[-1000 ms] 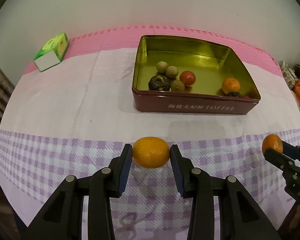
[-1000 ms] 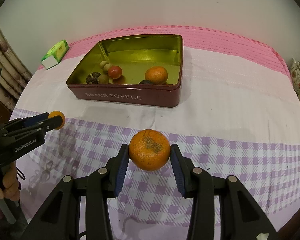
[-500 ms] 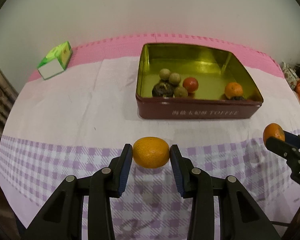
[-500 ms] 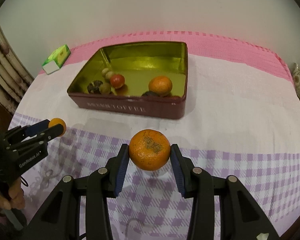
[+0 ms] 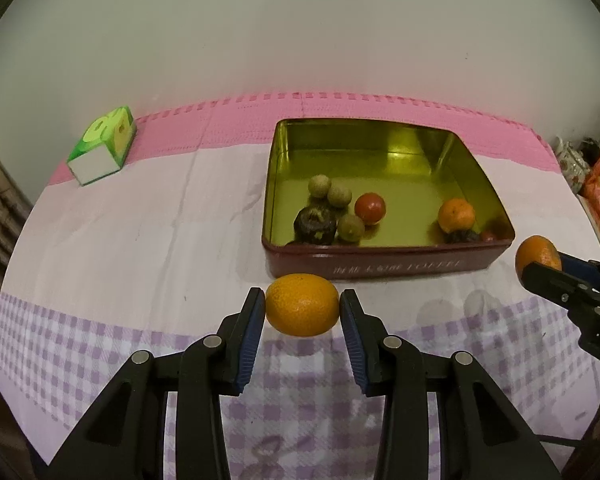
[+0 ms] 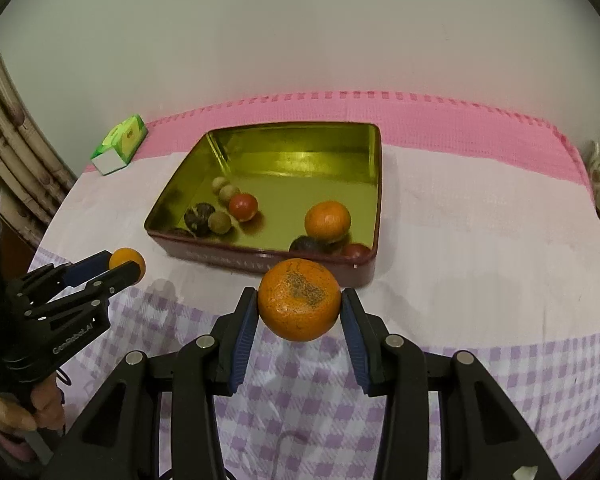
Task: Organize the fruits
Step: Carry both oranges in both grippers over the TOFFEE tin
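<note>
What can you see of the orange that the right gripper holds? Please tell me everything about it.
The orange is round, slightly flattened, deep orange with a dull pitted peel and a dark grey speckled blotch on its upper face. The right gripper holds it in the air, one blue pad pressing each side. It hangs over the checked cloth, just short of the tin's near wall. Nothing else touches it.

- The left gripper (image 5: 302,311) is held above the near part of the tablecloth (image 5: 120,248), fingers pointing toward the far edge, both blue pads pressed against a smooth orange (image 5: 302,310).
- The right gripper (image 6: 299,300) is held alongside it at a similar height, pads clamped on a speckled orange (image 6: 299,299).
- A hand (image 6: 24,410) grips the left gripper's handle from below.
</note>
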{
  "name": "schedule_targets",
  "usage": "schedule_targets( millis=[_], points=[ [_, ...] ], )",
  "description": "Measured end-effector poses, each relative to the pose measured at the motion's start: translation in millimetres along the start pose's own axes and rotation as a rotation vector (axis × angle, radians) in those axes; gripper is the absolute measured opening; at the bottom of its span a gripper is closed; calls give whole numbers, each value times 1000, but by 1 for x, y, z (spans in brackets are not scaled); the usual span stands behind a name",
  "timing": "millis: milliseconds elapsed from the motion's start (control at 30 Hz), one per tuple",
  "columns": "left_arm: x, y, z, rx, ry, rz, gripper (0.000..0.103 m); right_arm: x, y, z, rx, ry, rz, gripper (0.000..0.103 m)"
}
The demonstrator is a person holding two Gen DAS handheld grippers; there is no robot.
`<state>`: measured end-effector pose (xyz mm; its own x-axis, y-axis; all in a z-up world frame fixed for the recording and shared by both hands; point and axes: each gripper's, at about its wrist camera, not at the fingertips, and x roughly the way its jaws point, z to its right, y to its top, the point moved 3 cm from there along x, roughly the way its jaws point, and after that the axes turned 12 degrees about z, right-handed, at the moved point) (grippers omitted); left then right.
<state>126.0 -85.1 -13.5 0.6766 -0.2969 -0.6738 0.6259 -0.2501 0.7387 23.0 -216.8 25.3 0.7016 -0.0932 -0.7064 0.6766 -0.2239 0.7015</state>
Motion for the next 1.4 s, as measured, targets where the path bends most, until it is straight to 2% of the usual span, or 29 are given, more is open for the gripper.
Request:
schedule_targets(
  millis=[733,1000,1400],
  points=[
    [5,40,1,-17,-17,46,40,10,23,-9,-52,-1,49,39],
    [16,57,-1,-26,-39,45,40,21,36,-17,-122,-21,57,39],
    [37,61,-2,-33,-40,28,40,40,41,-14,-125,-52,44,39]
  ],
)
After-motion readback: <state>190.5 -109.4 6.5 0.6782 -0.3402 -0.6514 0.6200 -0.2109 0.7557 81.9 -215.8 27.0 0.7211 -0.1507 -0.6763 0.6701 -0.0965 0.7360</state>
